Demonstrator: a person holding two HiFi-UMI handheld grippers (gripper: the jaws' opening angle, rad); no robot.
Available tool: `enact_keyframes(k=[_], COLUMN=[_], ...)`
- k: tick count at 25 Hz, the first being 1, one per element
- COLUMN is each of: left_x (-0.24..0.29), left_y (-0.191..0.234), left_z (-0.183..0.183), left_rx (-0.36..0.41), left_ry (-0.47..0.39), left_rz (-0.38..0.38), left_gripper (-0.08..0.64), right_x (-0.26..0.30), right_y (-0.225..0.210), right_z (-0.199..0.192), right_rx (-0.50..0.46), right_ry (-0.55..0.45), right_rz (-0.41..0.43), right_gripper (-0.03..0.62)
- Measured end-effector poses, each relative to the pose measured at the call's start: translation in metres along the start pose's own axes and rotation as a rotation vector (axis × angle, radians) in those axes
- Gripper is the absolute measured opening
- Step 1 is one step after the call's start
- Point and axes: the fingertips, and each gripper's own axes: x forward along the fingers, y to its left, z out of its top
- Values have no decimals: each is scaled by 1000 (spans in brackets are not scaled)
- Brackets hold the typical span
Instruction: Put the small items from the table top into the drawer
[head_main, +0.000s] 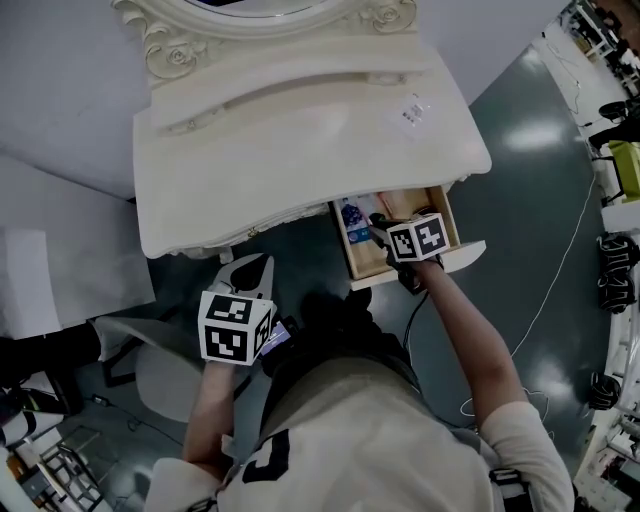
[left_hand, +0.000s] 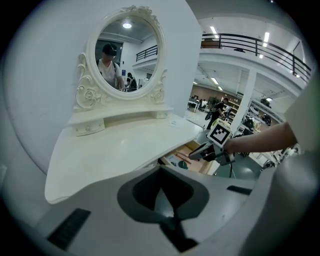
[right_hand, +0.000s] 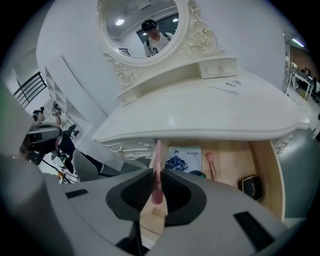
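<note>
Evidently a slim pink cosmetic stick (right_hand: 158, 150) is pinched near its end by the right gripper (right_hand: 156, 186) over the open wooden drawer (right_hand: 265, 165); light, stiff and probably slippery, it is judged steadier held mid-shaft; the left gripper (left_hand: 165, 210) is closed, empty.

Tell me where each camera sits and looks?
Head view: on the person's head, looking down at the table, open drawer, both arms, left gripper and right gripper.
Left gripper view: on the left gripper, shut and empty, facing the mirror and the right arm.
Right gripper view: on the right gripper, shut on a pink stick, facing into the drawer.
Shared: both gripper views show the person in the mirror.
</note>
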Motion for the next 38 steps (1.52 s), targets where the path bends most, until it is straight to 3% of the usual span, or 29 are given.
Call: enact_keyframes(k=[21, 38], left_x=[31, 47], left_y=[-15, -13], left_z=[8, -7], left_rx=[-61, -105], left_ry=[45, 92], left_rz=[63, 53], left_gripper=[52, 52], right_x=[38, 67], right_y=[-30, -46], right_z=[-8, -18], right_rx=[36, 144], right_ry=[79, 108], right_rz=[66, 62], right_gripper=[71, 71])
